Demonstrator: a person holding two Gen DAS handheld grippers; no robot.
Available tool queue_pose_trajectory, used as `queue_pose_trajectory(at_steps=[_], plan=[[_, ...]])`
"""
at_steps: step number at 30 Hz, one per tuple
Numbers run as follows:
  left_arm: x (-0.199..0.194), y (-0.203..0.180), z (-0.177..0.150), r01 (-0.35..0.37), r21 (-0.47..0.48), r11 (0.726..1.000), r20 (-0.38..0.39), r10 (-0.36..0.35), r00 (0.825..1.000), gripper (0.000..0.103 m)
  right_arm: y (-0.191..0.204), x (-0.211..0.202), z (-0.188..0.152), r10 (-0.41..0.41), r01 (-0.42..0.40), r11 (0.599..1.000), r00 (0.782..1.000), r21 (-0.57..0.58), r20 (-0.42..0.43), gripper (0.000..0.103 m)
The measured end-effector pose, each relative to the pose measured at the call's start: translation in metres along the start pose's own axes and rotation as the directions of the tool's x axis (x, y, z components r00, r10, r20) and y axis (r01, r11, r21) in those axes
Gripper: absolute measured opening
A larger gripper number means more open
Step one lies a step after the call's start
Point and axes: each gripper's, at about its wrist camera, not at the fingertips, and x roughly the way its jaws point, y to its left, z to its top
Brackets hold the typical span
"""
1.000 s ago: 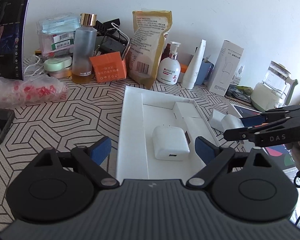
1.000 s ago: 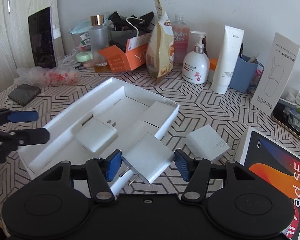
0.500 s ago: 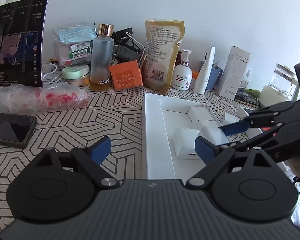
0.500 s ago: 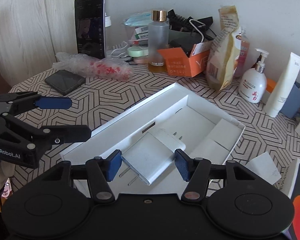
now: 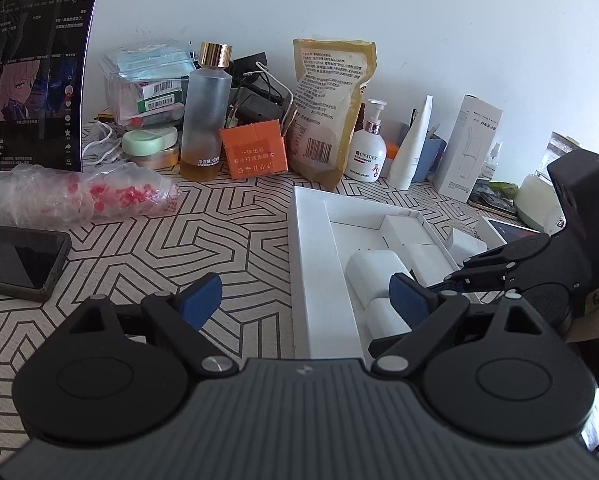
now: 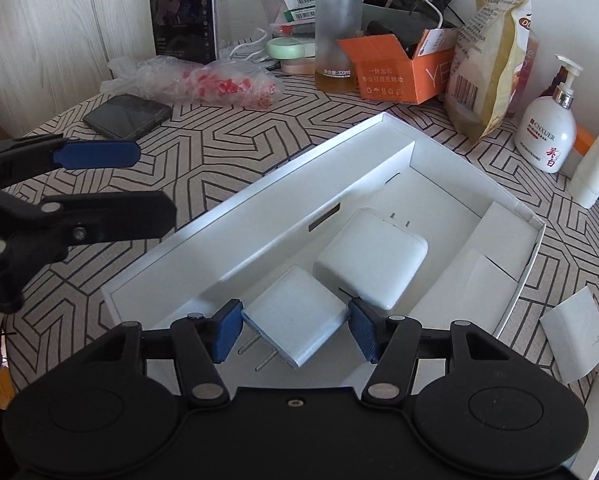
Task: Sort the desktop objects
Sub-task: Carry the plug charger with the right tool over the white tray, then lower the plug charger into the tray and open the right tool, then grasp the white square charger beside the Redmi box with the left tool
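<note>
Your right gripper (image 6: 295, 326) is pinching a small white square plug adapter with two metal prongs (image 6: 295, 322), its blue pads pressed on the adapter's two sides. You hold it low over the near end of the open white cardboard box tray (image 6: 259, 216), with the prongs pointing back toward you. Just beyond it, inside the same wide compartment, lies a larger white rounded charger block (image 6: 371, 258), prongs toward the far wall of the tray; the two chargers look to be touching or nearly so, and the pictures do not settle which. To the right of them, folded white card inserts (image 6: 479, 276) fill the tray's narrow side section.

Your left gripper (image 5: 305, 298) is spread wide with nothing between its blue fingers (image 5: 201, 294). It hovers over the patterned desk (image 5: 179, 240) beside the tray's left wall, well clear of the chargers.

Outside the tray, a small white card box (image 6: 575, 344) sits near the desk's right edge. A dark phone (image 6: 127, 116) lies toward the left edge, with a clear plastic bag of red pieces (image 6: 211, 80) just behind it. Along the back edge stand a frosted glass bottle with a gold cap (image 6: 337, 28), an open orange carton (image 6: 395, 68), a tan food pouch (image 6: 487, 48) and a white pump bottle (image 6: 549, 128).
</note>
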Motion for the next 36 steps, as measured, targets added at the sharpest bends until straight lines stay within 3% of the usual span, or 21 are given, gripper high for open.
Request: queue_pose_trajectory(at_steps=[4,7,12,20,27,36], plan=[[0.007,-0.001,0.006,0.001,0.004,1.000,-0.023,-0.001,1.000,0.091,-0.006,-0.002,0.001,-0.009,0.009,1.000,1.000,0.026,0.016,0.064],[0.015,-0.007,0.012,0.009,0.019,1.000,-0.036,-0.008,0.999,0.091,-0.010,-0.016,-0.002,-0.003,0.000,0.999,0.998,0.055,0.057,0.071],[0.025,-0.027,0.019,0.026,0.067,0.997,-0.062,-0.022,0.998,0.091,-0.031,-0.038,-0.017,-0.072,0.061,0.992,0.993,0.114,0.096,0.073],[0.039,-0.076,0.025,0.051,0.153,0.987,-0.085,-0.039,0.996,0.091,-0.071,-0.060,-0.041,-0.142,0.120,0.976,0.983,0.184,0.112,0.073],[0.061,-0.120,0.029,0.078,0.218,0.973,-0.122,-0.052,0.991,0.091,-0.084,-0.079,-0.062,-0.133,0.112,0.984,0.980,0.139,0.147,0.073],[0.094,-0.169,0.035,0.110,0.262,0.959,-0.177,-0.065,0.982,0.091,-0.135,-0.111,-0.112,-0.219,0.165,0.943,0.962,0.290,0.165,0.073]])
